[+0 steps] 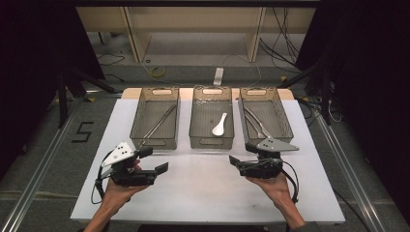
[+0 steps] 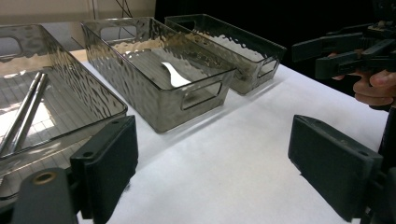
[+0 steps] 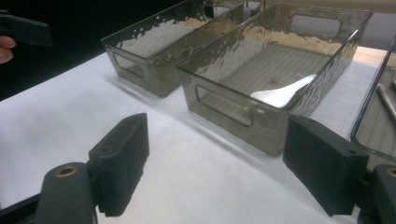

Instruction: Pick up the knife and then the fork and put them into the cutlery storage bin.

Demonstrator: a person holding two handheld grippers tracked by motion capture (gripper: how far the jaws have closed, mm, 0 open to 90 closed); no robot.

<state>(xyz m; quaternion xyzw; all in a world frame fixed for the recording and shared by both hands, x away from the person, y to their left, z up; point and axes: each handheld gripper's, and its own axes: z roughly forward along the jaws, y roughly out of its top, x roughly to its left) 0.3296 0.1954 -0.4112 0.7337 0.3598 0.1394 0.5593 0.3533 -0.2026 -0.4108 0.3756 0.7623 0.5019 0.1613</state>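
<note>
White spoon (image 1: 219, 125) (middle bin (image 1: 211, 140)) lies beyond both fingers.

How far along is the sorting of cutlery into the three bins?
Looks done: chopsticks lie in the left bin, a white spoon in the middle bin, metal cutlery in the right bin. In hand: nothing; left gripper and right gripper are open. Nothing loose remains on the table.

I see a grey floor (image 1: 43, 145) with a black "5" (image 1: 82, 131) marked on it, cables (image 1: 285, 43) trailing, a wooden shelf (image 1: 193, 29) behind, darkness at both sides.
</note>
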